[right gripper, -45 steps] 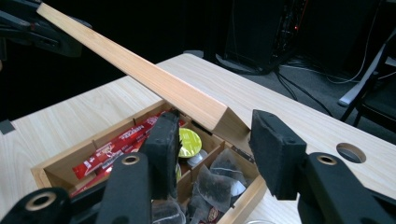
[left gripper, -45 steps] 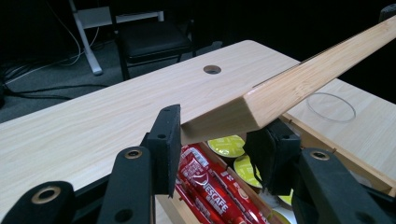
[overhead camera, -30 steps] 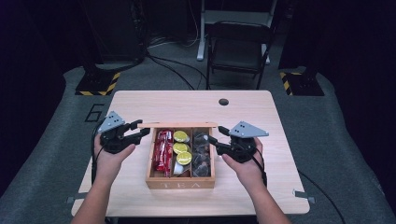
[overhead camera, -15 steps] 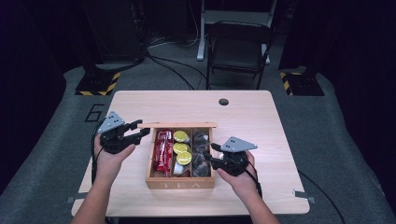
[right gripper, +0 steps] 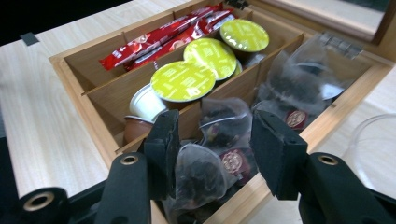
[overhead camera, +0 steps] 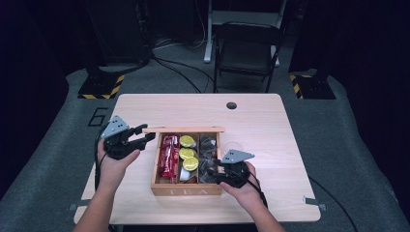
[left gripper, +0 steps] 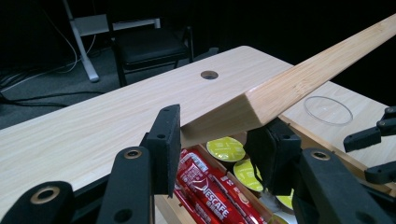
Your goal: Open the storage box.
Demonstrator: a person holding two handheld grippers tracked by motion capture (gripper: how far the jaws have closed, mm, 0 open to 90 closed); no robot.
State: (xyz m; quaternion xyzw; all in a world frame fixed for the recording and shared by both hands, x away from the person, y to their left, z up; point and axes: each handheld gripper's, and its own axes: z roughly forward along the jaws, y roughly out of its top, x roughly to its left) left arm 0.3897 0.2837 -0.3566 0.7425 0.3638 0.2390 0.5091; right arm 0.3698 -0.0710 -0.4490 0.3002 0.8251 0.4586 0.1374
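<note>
Wooden table (overhead camera: 270,121): left tool (left gripper: 219,154) clamps box lid (left gripper: 299,84); right tool (right gripper: 215,140) apart, straddling tea bag (right gripper: 201,172).

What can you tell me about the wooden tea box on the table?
The wooden tea box is light bamboo-like wood, with TEA lettered on its front wall. It sits on the table, its hinged lid raised and gripped at one corner by the left gripper. Dividers make three compartments: red Nescafe sticks, green-lidded capsules and clear pyramid tea bags. The right gripper reaches into the tea bag compartment, a bag between its open jaws.
</note>
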